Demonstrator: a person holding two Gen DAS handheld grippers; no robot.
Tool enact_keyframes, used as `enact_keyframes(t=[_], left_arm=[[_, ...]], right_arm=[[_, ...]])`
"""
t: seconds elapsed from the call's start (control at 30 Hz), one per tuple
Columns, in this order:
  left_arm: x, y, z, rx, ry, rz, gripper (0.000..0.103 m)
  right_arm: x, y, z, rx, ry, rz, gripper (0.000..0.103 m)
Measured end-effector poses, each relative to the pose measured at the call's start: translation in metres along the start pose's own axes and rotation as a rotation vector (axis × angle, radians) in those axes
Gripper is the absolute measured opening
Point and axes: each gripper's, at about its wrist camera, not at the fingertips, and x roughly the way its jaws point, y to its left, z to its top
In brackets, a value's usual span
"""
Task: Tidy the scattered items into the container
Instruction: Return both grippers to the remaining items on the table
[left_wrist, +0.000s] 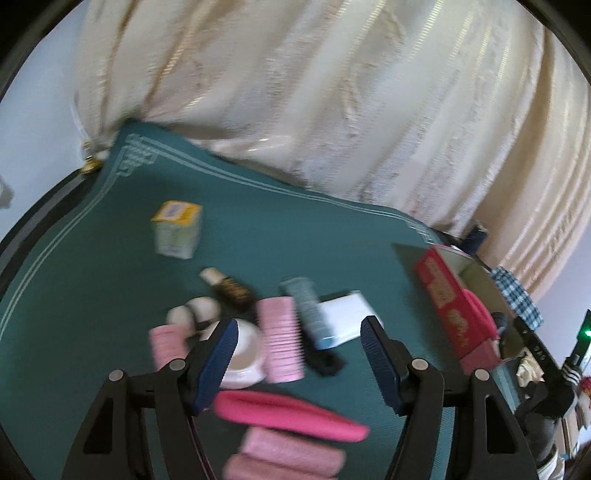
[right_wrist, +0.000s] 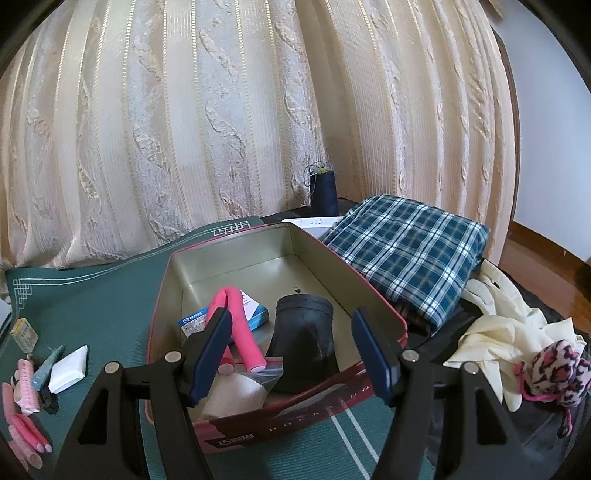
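Tin (right_wrist: 258, 430) front reads "15", rest cropped — your right gripper (right_wrist: 291, 354) gapes empty above it; left gripper (left_wrist: 299, 363) open too, pink roller (left_wrist: 282, 338) lying lengthwise away from camera.

I see a dark green mat (right_wrist: 103, 306) with white line border, a red tin (right_wrist: 280, 417) with silvery inside, hot pink bent roller (right_wrist: 236, 325), pale pink ribbed rollers (left_wrist: 280, 339), black pouch (right_wrist: 304, 339), blue-white plaid cloth (right_wrist: 410, 254), cream striped curtain (right_wrist: 184, 129), pink leopard-print pouch (right_wrist: 557, 369), and my grippers' dark blue pads (right_wrist: 210, 354).
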Motion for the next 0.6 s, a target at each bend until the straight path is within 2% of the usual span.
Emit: enact_keyframes(t=[0.23, 0.47, 0.6], left_arm=[[-0.007, 0.052, -0.008, -0.079, 0.002, 0.07, 0.07], [0.006, 0.073, -0.015, -0.109, 0.043, 0.076, 0.07], [0.014, 0.079, -0.018, -0.115, 0.065, 0.074, 0.07]], right_arm=[[0.0, 0.008, -0.001, -0.044, -0.015, -0.027, 0.071], [0.002, 0.013, -0.001, -0.068, -0.004, -0.061, 0.072], [-0.01, 0.026, -0.002, -0.062, 0.027, 0.0, 0.072]])
